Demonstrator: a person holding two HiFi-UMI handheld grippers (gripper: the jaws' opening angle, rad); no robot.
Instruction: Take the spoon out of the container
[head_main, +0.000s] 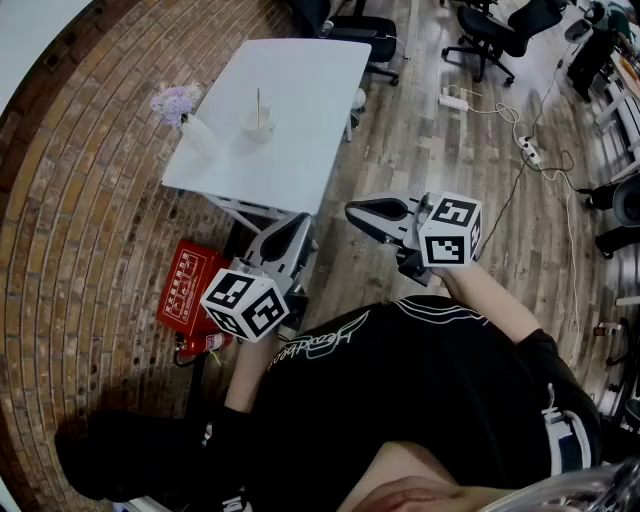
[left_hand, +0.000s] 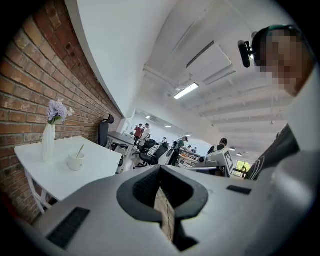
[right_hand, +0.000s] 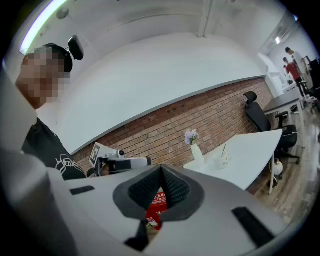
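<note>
A white cup (head_main: 258, 124) holding a thin spoon (head_main: 258, 104) stands on the white table (head_main: 300, 90), far ahead of both grippers. My left gripper (head_main: 299, 222) points toward the table's near edge, its jaws closed with nothing between them. To its right, my right gripper (head_main: 353, 210) points left, also shut and empty. In the left gripper view the cup (left_hand: 76, 161) and spoon (left_hand: 80, 150) show far off at the left. The right gripper view has the cup (right_hand: 223, 160) on the table (right_hand: 255, 150) at the right.
A white vase with purple flowers (head_main: 190, 122) stands left of the cup. A red box (head_main: 190, 285) and a fire extinguisher (head_main: 203, 344) lie by the brick wall below the table. Office chairs (head_main: 495, 35) and a power strip with cables (head_main: 455, 101) occupy the wooden floor.
</note>
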